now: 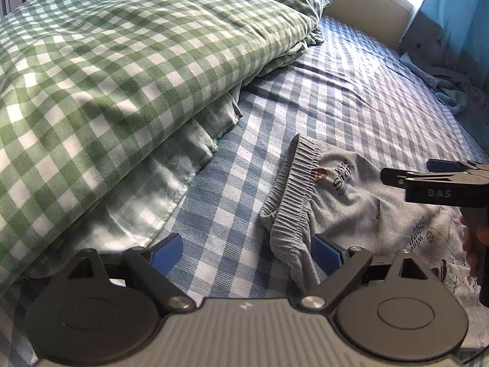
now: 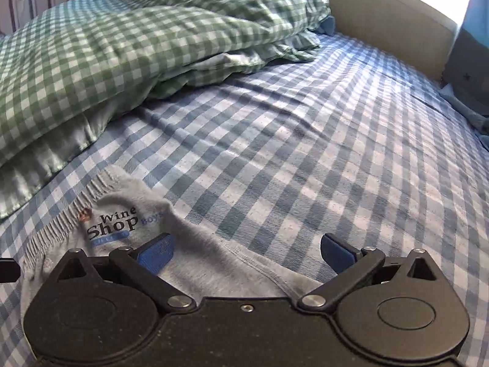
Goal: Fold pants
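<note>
Left gripper (image 1: 244,252) held low over bed, blue fingers (image 1: 166,252) spread wide, nothing gripped; waistband end of grey printed pants (image 1: 360,202) just beside right finger. Right gripper (image 2: 246,250) likewise spread wide, empty, poised over pants seam. Pants laid on blue checked sheet (image 2: 305,153) toward near edge of bed, elastic waistband (image 1: 293,189) bunched, partly turned over. No finished fold seen; leg ends out of view, so progress judged early: flattening and folding left. Green checked duvet (image 1: 107,76) heaped along far left side. Pale bed frame (image 2: 382,15) at far edge; blue starred fabric (image 1: 452,21) at far right corner.
</note>
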